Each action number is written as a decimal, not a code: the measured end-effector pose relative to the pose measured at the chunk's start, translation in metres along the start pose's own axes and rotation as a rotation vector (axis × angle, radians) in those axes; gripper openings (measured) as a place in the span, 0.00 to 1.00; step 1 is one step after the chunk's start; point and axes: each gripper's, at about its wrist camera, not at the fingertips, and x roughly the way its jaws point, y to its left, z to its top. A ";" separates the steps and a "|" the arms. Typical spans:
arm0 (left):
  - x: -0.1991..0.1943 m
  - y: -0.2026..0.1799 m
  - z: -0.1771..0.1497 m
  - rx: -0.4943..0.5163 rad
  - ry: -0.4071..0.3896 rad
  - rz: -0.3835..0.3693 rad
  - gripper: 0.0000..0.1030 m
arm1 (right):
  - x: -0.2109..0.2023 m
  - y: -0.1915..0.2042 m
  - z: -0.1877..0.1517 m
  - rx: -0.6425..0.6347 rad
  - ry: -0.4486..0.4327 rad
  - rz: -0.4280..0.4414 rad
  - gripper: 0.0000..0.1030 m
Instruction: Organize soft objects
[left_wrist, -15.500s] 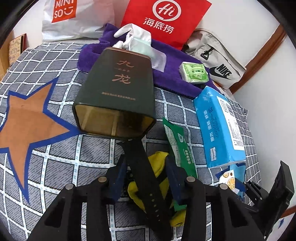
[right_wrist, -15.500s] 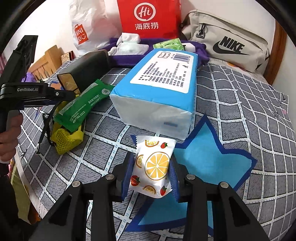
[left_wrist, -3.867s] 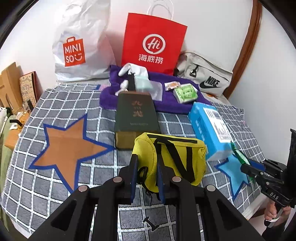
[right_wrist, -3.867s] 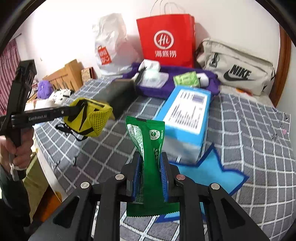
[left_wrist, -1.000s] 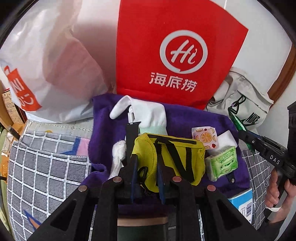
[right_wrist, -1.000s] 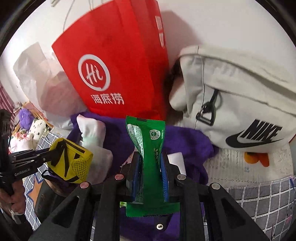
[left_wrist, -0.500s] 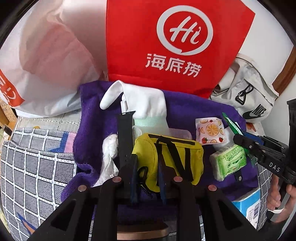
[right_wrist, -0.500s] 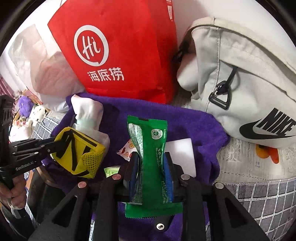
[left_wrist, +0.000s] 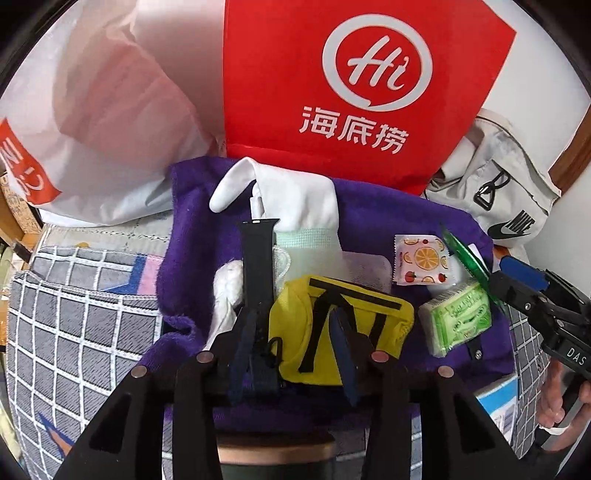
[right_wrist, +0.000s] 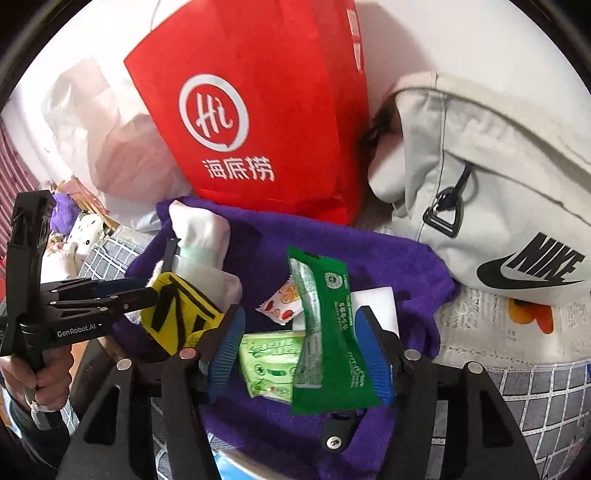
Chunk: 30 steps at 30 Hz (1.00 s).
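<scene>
My left gripper (left_wrist: 293, 350) is open over the purple towel (left_wrist: 388, 214); the yellow mesh pouch (left_wrist: 343, 332) lies between its spread fingers on the towel. My right gripper (right_wrist: 299, 350) is open, and the green snack packet (right_wrist: 325, 332) sits loose and tilted between its blue pads, above the towel (right_wrist: 369, 258). On the towel also lie a white glove (left_wrist: 295, 199), a black watch strap (left_wrist: 258, 266), an orange-print sachet (left_wrist: 421, 258) and a green tissue pack (left_wrist: 458, 321). The right gripper shows at the right edge of the left wrist view (left_wrist: 517, 284).
A red Hi paper bag (left_wrist: 362, 85) and a white plastic bag (left_wrist: 103, 110) stand behind the towel. A grey Nike bag (right_wrist: 498, 206) lies at the right. A dark tin (left_wrist: 273, 454) and a blue tissue box (left_wrist: 498, 402) sit near the towel's front edge.
Both grippers have opened: the left let go of the yellow pouch, the right released its grip on the green packet, which now tilts. Both have dropped lower over the towel.
</scene>
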 end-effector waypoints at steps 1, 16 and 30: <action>-0.006 0.000 -0.001 0.005 -0.008 0.005 0.40 | -0.005 0.003 0.000 -0.004 -0.012 -0.009 0.63; -0.121 -0.012 -0.061 0.028 -0.178 0.056 0.66 | -0.119 0.045 -0.042 0.079 -0.136 -0.033 0.87; -0.203 -0.027 -0.155 0.000 -0.282 0.072 0.76 | -0.209 0.087 -0.143 0.074 -0.218 -0.177 1.00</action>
